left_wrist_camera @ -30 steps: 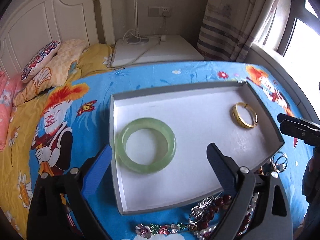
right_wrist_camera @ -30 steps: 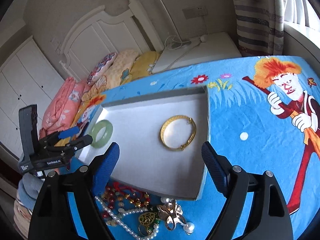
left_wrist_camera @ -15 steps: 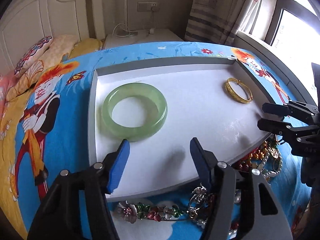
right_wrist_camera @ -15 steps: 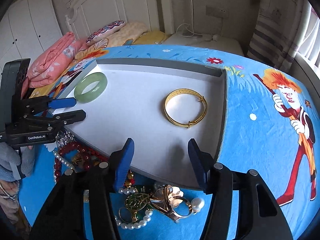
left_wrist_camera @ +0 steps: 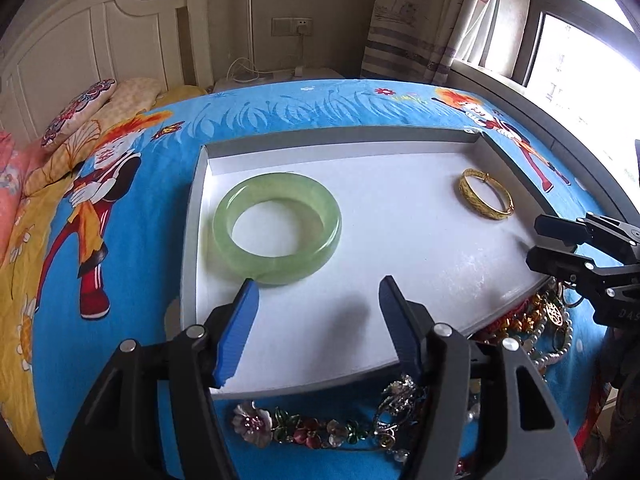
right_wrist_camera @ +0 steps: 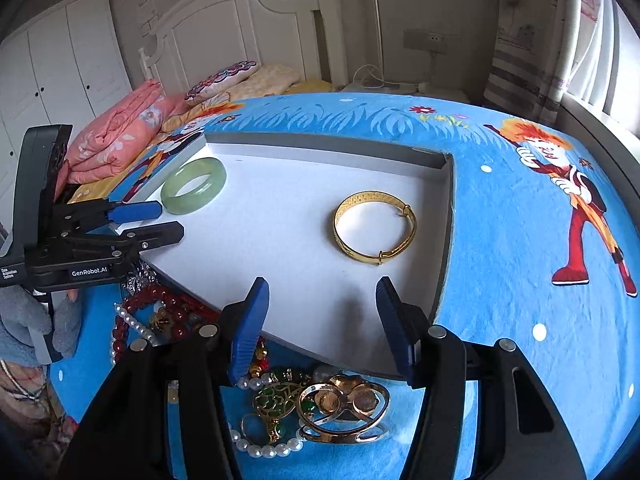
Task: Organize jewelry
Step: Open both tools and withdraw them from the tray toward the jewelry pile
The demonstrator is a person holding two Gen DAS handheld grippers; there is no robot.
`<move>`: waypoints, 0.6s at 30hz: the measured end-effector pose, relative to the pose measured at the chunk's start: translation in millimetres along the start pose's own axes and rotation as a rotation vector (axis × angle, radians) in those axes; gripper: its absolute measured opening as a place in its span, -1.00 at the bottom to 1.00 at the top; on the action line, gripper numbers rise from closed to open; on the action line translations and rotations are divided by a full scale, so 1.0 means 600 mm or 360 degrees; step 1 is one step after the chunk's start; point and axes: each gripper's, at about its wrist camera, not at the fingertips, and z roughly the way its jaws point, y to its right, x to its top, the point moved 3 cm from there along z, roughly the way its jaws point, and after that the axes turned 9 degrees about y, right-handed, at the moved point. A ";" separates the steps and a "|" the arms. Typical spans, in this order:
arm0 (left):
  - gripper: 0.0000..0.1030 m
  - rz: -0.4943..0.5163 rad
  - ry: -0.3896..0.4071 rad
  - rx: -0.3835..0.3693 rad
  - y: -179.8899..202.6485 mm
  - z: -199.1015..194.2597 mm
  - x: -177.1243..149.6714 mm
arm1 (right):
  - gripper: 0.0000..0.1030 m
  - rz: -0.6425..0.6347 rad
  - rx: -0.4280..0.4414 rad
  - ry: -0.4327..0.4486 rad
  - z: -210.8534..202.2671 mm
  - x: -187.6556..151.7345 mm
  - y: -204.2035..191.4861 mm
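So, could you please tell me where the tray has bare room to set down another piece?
The widest free patch in the tray is its white floor between the green bangle and the gold bangle, plus the strip along its near edge. Beyond that edge it is crowded: a jewelry pile covers the blue bedspread.
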 end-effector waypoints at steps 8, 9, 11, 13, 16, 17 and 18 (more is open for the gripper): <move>0.21 -0.0044 0.0026 -0.0025 -0.005 -0.023 -0.017 | 0.11 -0.0028 -0.0010 -0.0002 -0.006 -0.007 -0.012; 0.27 -0.0060 0.0040 -0.0065 -0.006 -0.026 -0.017 | 0.13 -0.0019 -0.0007 0.0011 -0.009 -0.007 -0.011; 0.42 -0.0124 0.0119 -0.0169 -0.012 -0.044 -0.018 | 0.23 -0.0009 -0.0007 0.0122 -0.030 -0.006 -0.007; 0.76 -0.0234 0.0306 -0.0128 -0.035 -0.087 -0.020 | 0.55 0.0008 -0.0001 0.0349 -0.080 -0.006 -0.004; 0.95 -0.0429 0.0578 -0.0176 -0.081 -0.165 -0.030 | 0.68 0.0028 0.0071 0.0760 -0.181 -0.024 0.003; 0.95 -0.0475 0.0624 -0.0160 -0.097 -0.186 -0.037 | 0.68 0.0019 0.0023 0.0806 -0.200 -0.030 0.006; 0.95 -0.0509 0.0643 -0.0133 -0.109 -0.202 -0.042 | 0.68 0.0018 -0.0082 0.0802 -0.214 -0.042 0.011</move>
